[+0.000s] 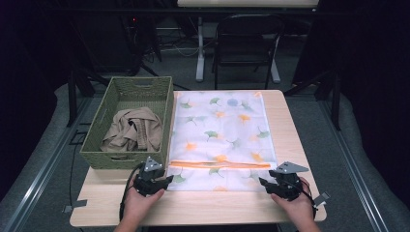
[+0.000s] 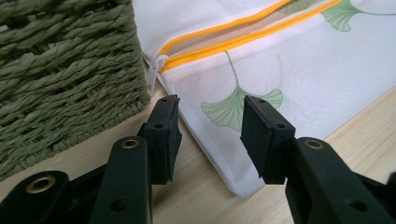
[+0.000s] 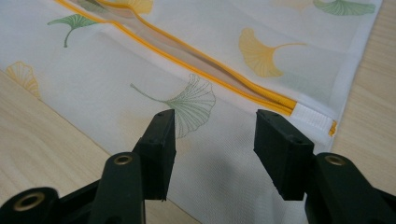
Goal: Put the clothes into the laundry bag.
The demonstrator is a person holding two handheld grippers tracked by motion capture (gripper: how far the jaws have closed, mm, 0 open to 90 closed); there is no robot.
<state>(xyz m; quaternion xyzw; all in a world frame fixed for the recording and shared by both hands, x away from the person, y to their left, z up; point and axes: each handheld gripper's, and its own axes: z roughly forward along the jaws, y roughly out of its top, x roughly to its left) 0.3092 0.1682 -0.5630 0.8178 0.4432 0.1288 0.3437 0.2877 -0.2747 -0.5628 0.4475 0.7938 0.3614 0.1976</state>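
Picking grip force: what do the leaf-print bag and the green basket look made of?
Bag: thin white mesh fabric, probably synthetic; fine weave shows, semi-sheer, matte, orange zipper. Basket: twisted cord woven into walls, likely paper rope or seagrass, matte green.

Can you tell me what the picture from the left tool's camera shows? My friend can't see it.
The left tool holds its black jaws open over a corner of a white mesh bag with an orange zipper. A green woven basket stands beside it.
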